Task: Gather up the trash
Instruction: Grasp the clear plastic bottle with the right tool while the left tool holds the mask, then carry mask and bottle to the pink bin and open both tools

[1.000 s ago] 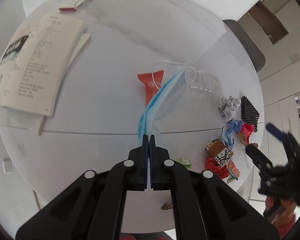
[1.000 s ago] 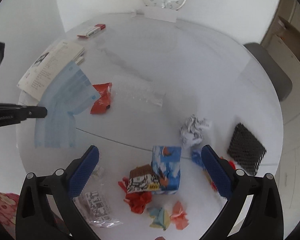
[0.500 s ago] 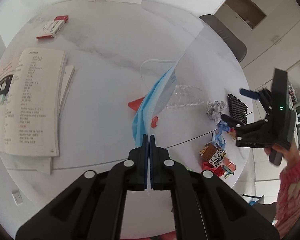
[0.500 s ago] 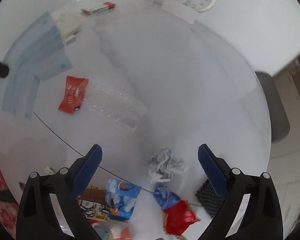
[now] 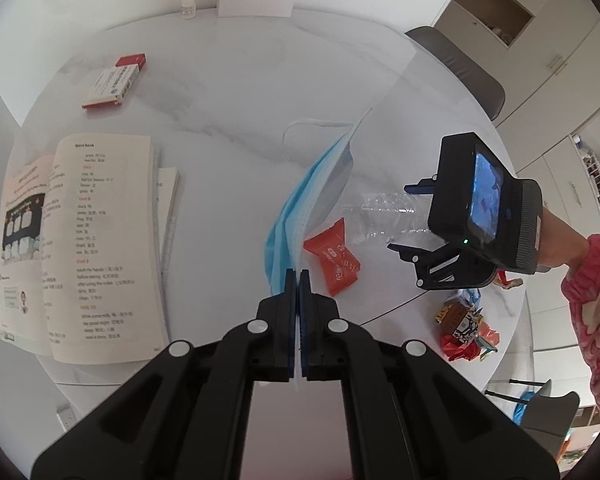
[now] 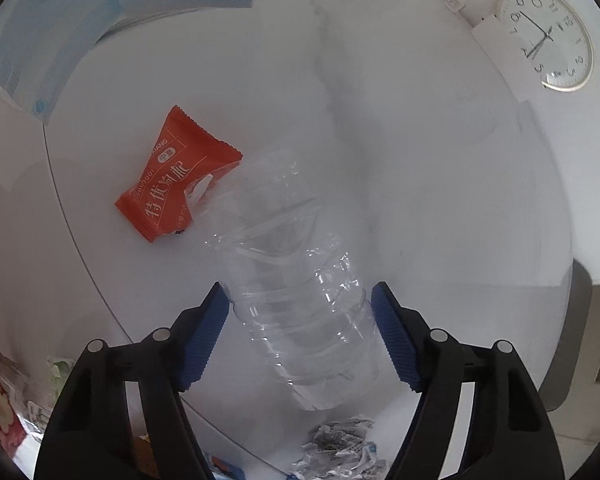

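Observation:
My left gripper is shut on a blue face mask, which hangs above the white round table; the mask also shows at the upper left of the right wrist view. A crushed clear plastic bottle lies on the table. My right gripper points down over it, its jaws closing with the bottle between them and the blue pads just at its sides. An orange snack wrapper lies against the bottle's neck. In the left wrist view the right gripper straddles the bottle.
An open book and a red-and-white box lie on the table's left. A heap of colourful wrappers sits at the right edge, crumpled paper near my right gripper. A grey chair stands behind; a sleeve at right.
My right gripper swung from the wrapper heap over to the bottle, dropped down around it, and its jaws narrowed. My left gripper rose a little with the mask still held.

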